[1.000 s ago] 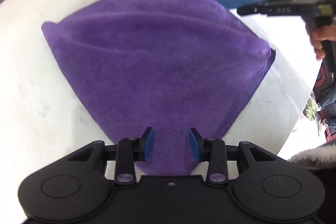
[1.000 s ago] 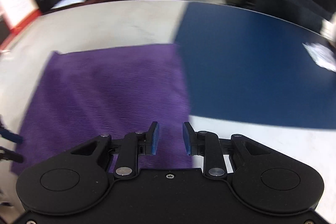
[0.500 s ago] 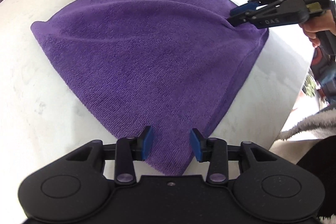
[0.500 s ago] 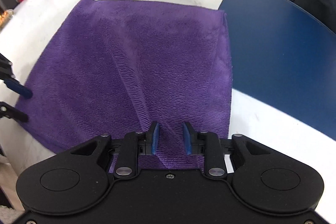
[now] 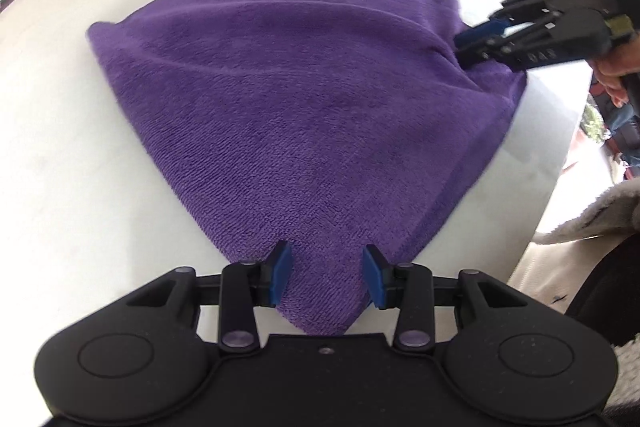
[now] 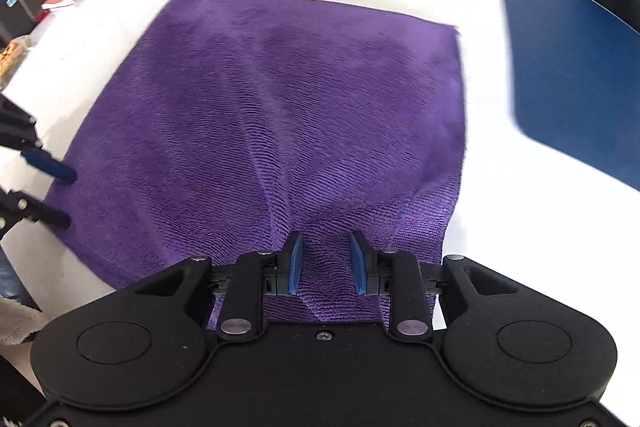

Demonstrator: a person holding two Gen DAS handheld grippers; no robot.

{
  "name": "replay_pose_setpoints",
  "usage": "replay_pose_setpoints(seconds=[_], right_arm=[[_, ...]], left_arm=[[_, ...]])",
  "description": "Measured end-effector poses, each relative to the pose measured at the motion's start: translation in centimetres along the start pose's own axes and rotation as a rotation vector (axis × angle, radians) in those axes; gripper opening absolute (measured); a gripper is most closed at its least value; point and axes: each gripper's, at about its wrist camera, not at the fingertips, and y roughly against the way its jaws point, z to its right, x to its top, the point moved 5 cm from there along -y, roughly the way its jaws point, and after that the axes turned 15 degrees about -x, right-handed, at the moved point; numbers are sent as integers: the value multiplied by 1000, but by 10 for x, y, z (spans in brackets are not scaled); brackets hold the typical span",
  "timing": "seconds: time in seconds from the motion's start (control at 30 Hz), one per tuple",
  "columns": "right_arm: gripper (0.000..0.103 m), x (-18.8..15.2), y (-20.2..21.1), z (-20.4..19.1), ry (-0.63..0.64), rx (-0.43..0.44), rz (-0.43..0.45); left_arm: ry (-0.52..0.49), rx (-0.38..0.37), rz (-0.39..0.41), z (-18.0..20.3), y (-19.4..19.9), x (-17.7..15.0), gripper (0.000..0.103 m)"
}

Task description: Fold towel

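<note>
While the purple towel (image 5: 304, 99) lies spread on the white bench (image 5: 60, 167), the left gripper (image 5: 326, 277) sits at the towel's near corner, its fingers (image 5: 280, 275) apart with the corner's cloth between them, not pressed. The right gripper (image 6: 326, 265) is at the neighbouring corner, where the cloth bunches into a ridge; its fingers (image 6: 295, 263) have just been opening, the ridge between them, unclamped. A blue mat (image 6: 572, 75) lies beyond the towel

The towel (image 5: 304, 99)'s near corner is hidden beneath the left gripper (image 5: 326, 277)'s body, its far edge motion-blurred.
</note>
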Motion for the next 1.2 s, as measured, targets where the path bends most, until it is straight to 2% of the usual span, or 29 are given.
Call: replay_pose_setpoints(seconds=[0.13,0.27,0.37,0.47,0.53,0.7,0.87,1.03,1.2], right_arm=[[28,7,6,-23,-11,11,3],[29,7,31,18,-104,-55,33],[32,13,50,59,-145,-77,81],[34,20,59,77,-142,-52,125],[34,29,57,83,-154,2,143],[34,54,38,80,-141,55,178],[34,88,3,79,-163,65,209],[33,109,-32,87,-227,103,178],[31,113,-52,87,-258,118,146]], left_arm=[[78,37,32,-5,3,1,37],[105,54,104,1,14,8,37],[150,111,160,-5,24,15,37],[206,161,189,-13,22,27,38],[255,189,201,-18,16,38,38],[315,217,206,-21,-4,49,38],[305,248,196,-16,-9,52,43],[307,253,186,-19,-11,53,45],[302,254,178,-17,-10,53,46]])
